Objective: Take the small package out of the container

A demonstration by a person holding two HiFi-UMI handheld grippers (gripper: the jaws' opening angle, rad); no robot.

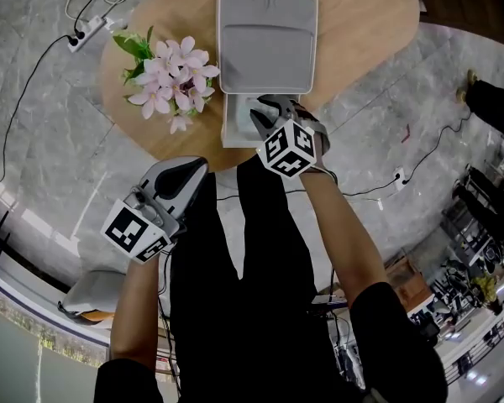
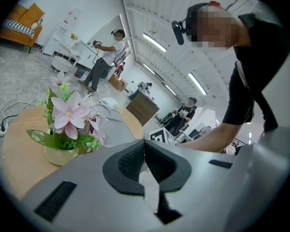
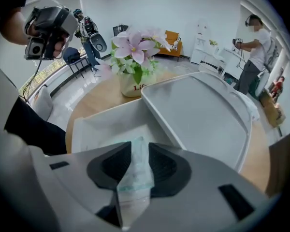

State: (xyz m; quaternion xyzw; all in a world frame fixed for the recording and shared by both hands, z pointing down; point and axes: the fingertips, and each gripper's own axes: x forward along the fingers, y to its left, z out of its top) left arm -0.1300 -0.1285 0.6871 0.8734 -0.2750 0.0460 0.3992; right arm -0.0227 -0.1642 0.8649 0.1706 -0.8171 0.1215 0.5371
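1. The left claw (image 2: 144, 146) hangs nearest the person's body, to the near left of the container, about at the bench's near edge. Its jaws are pressed together at the tips with nothing between them.
2. The right claw (image 3: 137, 151) hangs over the near end of the container. It is pinching the small package (image 3: 135, 170), a clear packet with a teal edge that stands upright between the dark pads.
3. The package is above the container's open bottom, and its top edge pokes out past the jaw tips. Whether its lower end touches the bottom cannot be told.
4. The container (image 3: 104, 117) is a shallow white box with low walls, standing at the near edge of the bench (image 1: 361, 23), which is oval and wooden.
5. The lid (image 3: 198, 110) is swung open on the far side of the container. It is a wide grey-white panel with moulded hollows on its inner face.
6. Left of the container, a pot of pink flowers (image 3: 135, 45) with green leaves stands on the bench.
7. Beyond the bench, to the far left of the container, a white power strip (image 1: 86, 30) with cables lies on the grey marble floor (image 1: 50, 124).
8. Farthest from the container, other people (image 3: 253, 57) stand in the room.
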